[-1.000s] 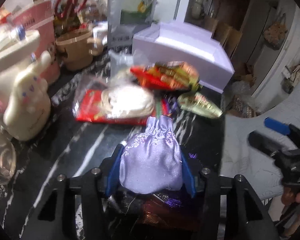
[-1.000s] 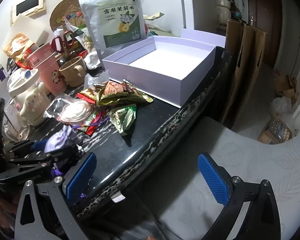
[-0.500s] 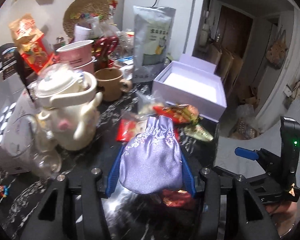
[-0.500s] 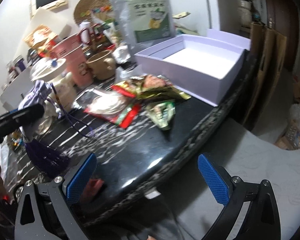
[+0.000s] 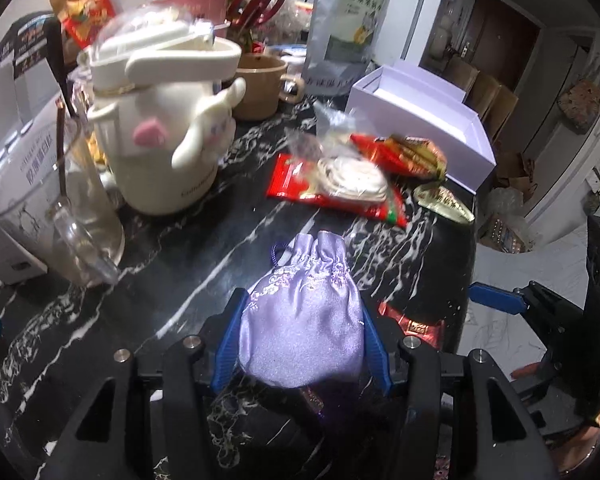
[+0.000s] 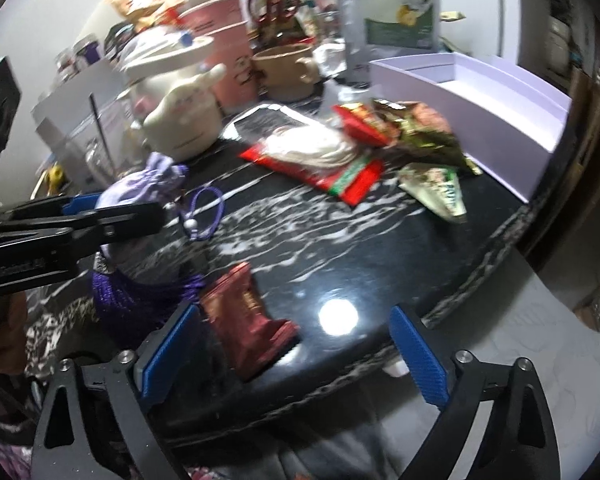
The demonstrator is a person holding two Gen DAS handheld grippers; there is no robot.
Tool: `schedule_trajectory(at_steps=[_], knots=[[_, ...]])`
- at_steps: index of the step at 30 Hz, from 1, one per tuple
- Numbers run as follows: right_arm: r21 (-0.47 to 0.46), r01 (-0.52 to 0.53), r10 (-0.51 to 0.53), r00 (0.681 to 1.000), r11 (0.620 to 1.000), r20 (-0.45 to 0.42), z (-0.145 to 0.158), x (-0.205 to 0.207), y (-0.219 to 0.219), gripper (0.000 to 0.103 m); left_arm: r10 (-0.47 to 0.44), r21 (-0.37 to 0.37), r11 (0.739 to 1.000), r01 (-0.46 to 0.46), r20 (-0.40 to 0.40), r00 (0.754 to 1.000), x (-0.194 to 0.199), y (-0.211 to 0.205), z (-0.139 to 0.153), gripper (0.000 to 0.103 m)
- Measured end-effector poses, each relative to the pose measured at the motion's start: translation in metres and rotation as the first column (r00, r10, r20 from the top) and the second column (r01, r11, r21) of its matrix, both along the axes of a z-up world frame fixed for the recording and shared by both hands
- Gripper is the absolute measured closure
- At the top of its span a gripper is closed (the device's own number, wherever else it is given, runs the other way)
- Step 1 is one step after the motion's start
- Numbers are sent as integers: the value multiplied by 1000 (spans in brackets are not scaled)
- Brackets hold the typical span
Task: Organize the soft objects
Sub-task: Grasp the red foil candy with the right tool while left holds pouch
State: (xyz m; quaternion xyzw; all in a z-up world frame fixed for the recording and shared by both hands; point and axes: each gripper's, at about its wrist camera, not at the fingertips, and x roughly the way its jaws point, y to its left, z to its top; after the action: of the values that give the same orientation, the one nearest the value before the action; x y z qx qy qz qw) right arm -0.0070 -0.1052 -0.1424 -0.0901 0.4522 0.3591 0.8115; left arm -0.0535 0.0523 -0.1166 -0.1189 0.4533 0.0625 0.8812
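Observation:
My left gripper [image 5: 300, 340] is shut on a lilac satin drawstring pouch [image 5: 302, 316], held just above the black marble table [image 5: 204, 264]. The pouch also shows in the right wrist view [image 6: 140, 188], with its purple cord [image 6: 206, 212] and tassel [image 6: 140, 296] hanging onto the table. My right gripper [image 6: 292, 356] is open and empty over the table's front edge, around a dark red foil packet [image 6: 248, 320]. An open lilac box [image 5: 420, 120] stands at the far right; it also shows in the right wrist view [image 6: 480, 108].
Snack packets [image 5: 340, 176] lie heaped in front of the box. A cream plush-covered kettle [image 5: 164, 128], a glass jug [image 5: 52, 208], a brown mug [image 5: 260, 84], a pink cup and a grey pouch bag [image 5: 348, 20] crowd the back. A white mattress [image 6: 520, 360] lies beyond the table edge.
My left gripper has come down toward the table with the pouch, its tassel now on the surface. My right gripper has moved in over the table edge, so the dark red packet lies between its fingers.

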Motion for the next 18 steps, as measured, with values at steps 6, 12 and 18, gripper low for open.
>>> schedule_trajectory(at_steps=[6,12,18], knots=[[-21,-51,51,999,998,-7,-7,-8,15,26,-1,-18,1000,0,-27,1000,1,3,-9,50],[-112,-87,95,994,990,62,-6,-15,26,57,-5,-32,999,4,-37,999,4,5,-13,50],[-124,-99,110,991,987,77,-9,-17,27,64,-10,-41,999,8,-48,999,8,4,-17,50]])
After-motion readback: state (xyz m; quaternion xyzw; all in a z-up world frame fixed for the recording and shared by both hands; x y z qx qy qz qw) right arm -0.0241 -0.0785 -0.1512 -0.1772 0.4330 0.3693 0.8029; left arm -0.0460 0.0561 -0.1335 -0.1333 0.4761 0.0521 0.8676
